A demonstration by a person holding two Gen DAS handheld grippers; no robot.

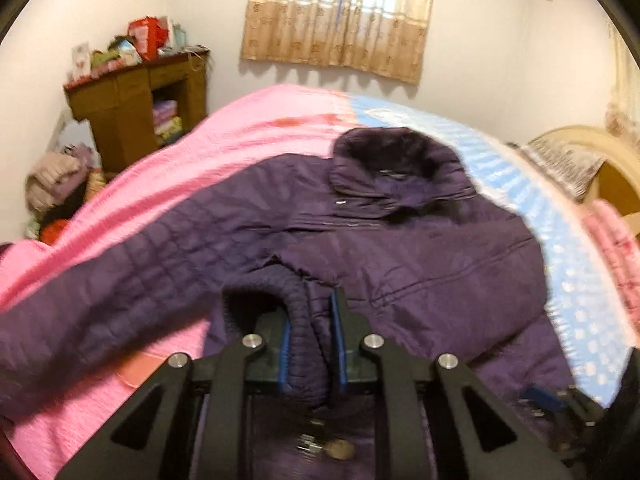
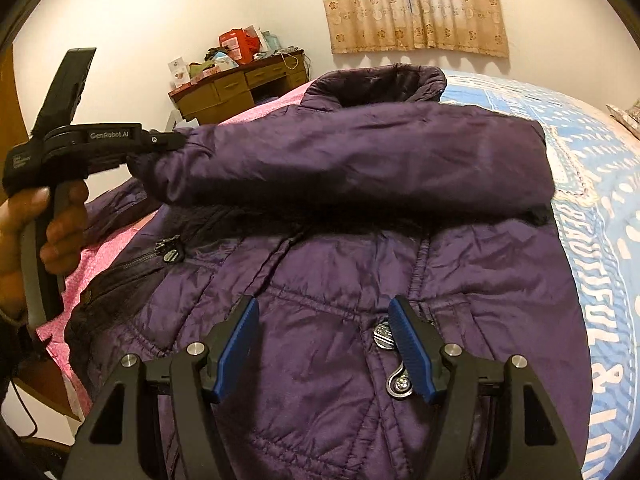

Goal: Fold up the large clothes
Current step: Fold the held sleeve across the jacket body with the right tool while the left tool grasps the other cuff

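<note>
**Sleeve held across the purple coat**

A big purple coat (image 2: 360,280) lies flat on the bed (image 2: 600,208), front side up, with its collar (image 2: 380,84) at the far end near the curtain (image 2: 416,4). Part of it sits on the pink blanket (image 1: 168,160) and part on the blue one.

The left claw (image 1: 310,332) is closed tight on the cuff of one sleeve (image 2: 340,156). From the right side you can see a hand (image 2: 48,220) holding that claw up by its handle, with the sleeve stretched across the chest of the coat. I think it is held up like that so the sleeve can be laid over the body and not drag or bunch.

The right claw (image 2: 324,344) is open and holds nothing. It hangs just over the lower front of the coat, near a metal snap (image 2: 383,336) and a zipper pull (image 2: 400,384). It looks ready to press the coat down or take hold of the hem.

The other sleeve still sticks out over the pink blanket, so the folding looks only just begun. A brown desk (image 2: 244,84) piled with stuff stands by the wall.
</note>
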